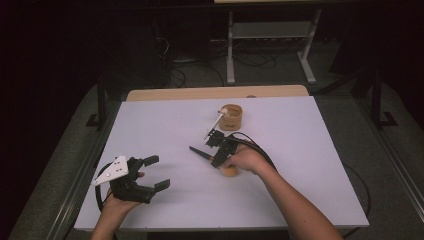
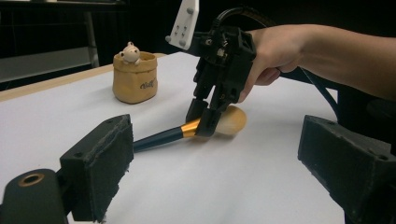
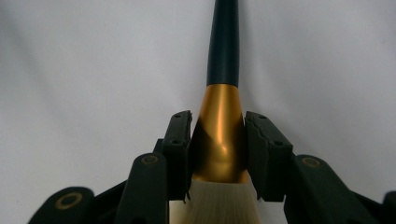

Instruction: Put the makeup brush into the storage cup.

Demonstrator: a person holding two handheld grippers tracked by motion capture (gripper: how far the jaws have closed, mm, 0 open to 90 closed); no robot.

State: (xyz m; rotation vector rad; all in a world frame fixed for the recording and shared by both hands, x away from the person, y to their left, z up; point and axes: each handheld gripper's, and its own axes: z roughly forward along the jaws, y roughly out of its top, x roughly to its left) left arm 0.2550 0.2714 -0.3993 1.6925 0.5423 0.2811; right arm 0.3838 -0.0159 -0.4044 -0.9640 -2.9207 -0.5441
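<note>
A makeup brush (image 1: 200, 152) with a dark handle, gold ferrule and tan bristles lies at the middle of the white table (image 1: 310, 165). My right gripper (image 1: 216, 160) points down at it and is shut on the gold ferrule (image 3: 219, 135), one pad (image 3: 180, 144) on each side. The left gripper view shows the brush (image 2: 163, 136) held low over the table by the right gripper (image 2: 204, 120). My left gripper (image 1: 157, 173) rests near the front left corner, open with nothing between its fingers (image 2: 100, 168).
A tan fabric pot (image 1: 231, 118) stands behind the brush with a small pale figure (image 2: 130, 52) sticking out of it. A wooden strip (image 1: 215, 93) runs along the table's far edge. A metal stand (image 1: 270, 32) and cables lie on the floor beyond.
</note>
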